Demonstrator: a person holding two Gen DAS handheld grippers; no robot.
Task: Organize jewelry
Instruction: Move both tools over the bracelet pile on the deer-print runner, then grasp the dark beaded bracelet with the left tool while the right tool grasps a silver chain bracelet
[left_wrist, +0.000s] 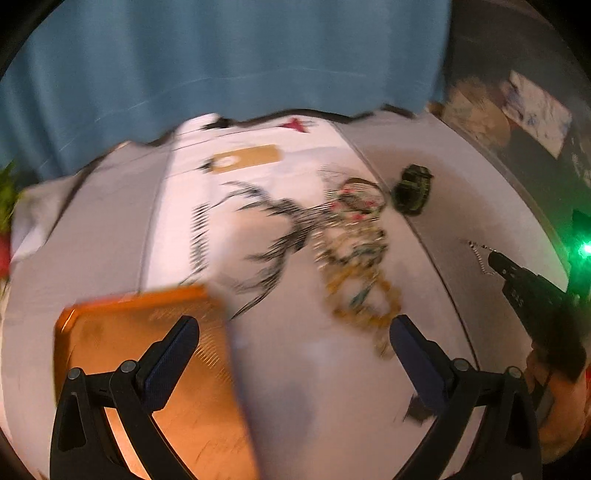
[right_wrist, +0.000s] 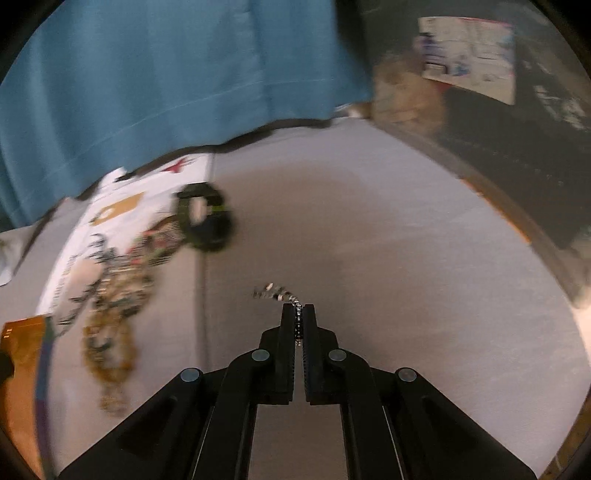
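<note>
- The right gripper (right_wrist: 298, 314) has its fingers (right_wrist: 287, 332) clenched on a thin silver chain (right_wrist: 297, 321), whose loose end trails just past the tips above the cloth.
- The left gripper (left_wrist: 294, 332) has its fingers (left_wrist: 173, 354) spread wide, gripping nothing, over an orange box (left_wrist: 147, 369).
- A jewelry heap (left_wrist: 354, 254) lies ahead on a printed sheet (left_wrist: 236, 206), a dark bracelet (left_wrist: 412, 190) beside it.
- A pale tablecloth (right_wrist: 369, 229) covers the surface; a teal curtain (left_wrist: 221, 55) hangs behind.
- Any writing is too blurred to read.

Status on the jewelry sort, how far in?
Early. Nothing looks sorted yet. In hand: the right gripper is shut on a thin silver chain, off the cloth. The left gripper is open over the orange box. Left: the tangled pile of necklaces and the dark bracelet.
</note>
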